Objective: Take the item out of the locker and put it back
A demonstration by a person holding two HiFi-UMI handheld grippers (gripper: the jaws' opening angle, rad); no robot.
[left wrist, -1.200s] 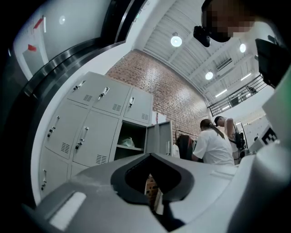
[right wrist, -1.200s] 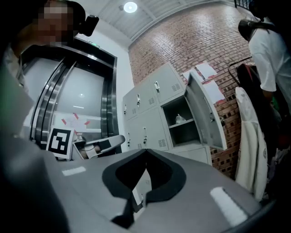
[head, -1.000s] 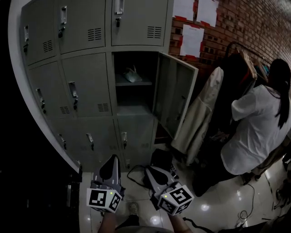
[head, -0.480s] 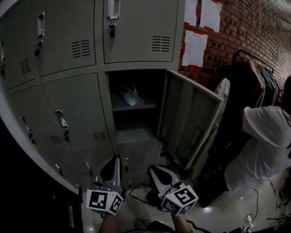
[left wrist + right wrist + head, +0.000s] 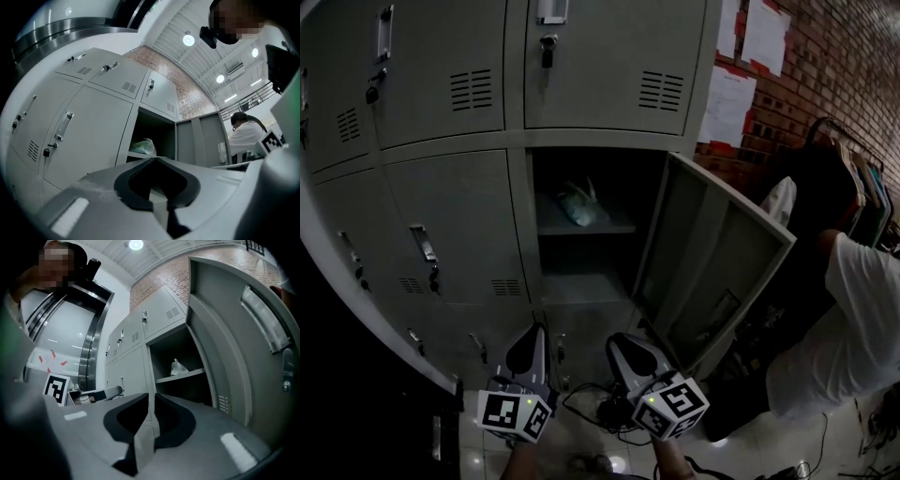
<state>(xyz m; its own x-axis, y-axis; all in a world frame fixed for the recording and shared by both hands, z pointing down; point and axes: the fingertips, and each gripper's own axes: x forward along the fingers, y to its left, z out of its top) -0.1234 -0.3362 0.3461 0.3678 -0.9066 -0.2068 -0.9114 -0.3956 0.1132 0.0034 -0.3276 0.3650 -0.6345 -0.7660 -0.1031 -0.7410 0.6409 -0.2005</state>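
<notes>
Head view only: papers (image 5: 727, 105) beside locker (image 5: 572, 286).

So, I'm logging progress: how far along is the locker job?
Done: the locker door stands open. In hand: nothing; the bag lies on the shelf, both claws low and empty, left claw shut, right claw opening. Left: take the bag out, then put it back.
</notes>
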